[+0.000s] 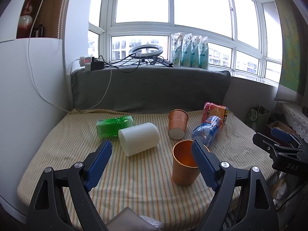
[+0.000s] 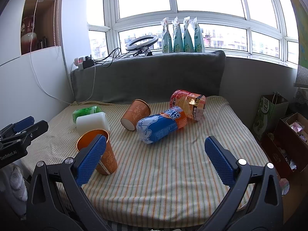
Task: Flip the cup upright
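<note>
The left gripper point(image 1: 152, 150) hangs above the striped cloth point(image 1: 134, 179) with its blue pads spread wide, gripping nothing. Just behind its right-hand finger point(image 1: 204, 165) an orange cup point(image 1: 183, 170) stands upright, mouth up. Ahead, between the fingers, a white container point(image 1: 139, 138) lies on its side, with a green packet point(image 1: 113, 124) beyond it. A second orange cup point(image 1: 178, 123) lies tipped further ahead, a blue bottle point(image 1: 207, 130) to its right. The right gripper point(image 1: 279, 144) shows far off to the right

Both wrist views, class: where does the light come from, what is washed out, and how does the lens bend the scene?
Left wrist view: daylight enters through the window, whose upper panes are blown white; its frames bow outward. Right wrist view: same backlight, a glare spot on the red packet; corners fall black.
</note>
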Tool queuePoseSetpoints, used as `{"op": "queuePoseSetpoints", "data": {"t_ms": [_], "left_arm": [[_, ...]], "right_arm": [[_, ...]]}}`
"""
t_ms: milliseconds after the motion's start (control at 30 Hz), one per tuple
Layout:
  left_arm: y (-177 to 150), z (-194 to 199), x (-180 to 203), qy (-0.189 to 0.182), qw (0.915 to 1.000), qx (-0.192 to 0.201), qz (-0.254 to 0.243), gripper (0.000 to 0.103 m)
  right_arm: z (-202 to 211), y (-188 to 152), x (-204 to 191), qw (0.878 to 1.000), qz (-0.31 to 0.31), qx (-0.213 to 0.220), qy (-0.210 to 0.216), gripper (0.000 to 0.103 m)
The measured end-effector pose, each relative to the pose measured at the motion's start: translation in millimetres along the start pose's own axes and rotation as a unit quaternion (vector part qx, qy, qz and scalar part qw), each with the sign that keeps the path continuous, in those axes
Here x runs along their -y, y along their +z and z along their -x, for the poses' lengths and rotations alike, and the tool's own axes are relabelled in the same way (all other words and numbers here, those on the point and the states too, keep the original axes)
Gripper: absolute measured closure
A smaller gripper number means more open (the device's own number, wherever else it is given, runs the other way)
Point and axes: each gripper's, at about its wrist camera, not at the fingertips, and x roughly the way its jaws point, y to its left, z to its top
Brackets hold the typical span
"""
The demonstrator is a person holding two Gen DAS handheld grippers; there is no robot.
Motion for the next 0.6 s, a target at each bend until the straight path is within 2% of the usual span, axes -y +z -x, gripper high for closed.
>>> {"op": "queuePoseSetpoints", "data": {"t_ms": [600], "left_arm": [[2.6,0.6,-2.5,0.009,0.9999,0.013,-0.007,0.018]], "right_arm": [[-6.5,-6.1,-2.1,1.0,0.001,-0.01,0.006,0.0]]}}
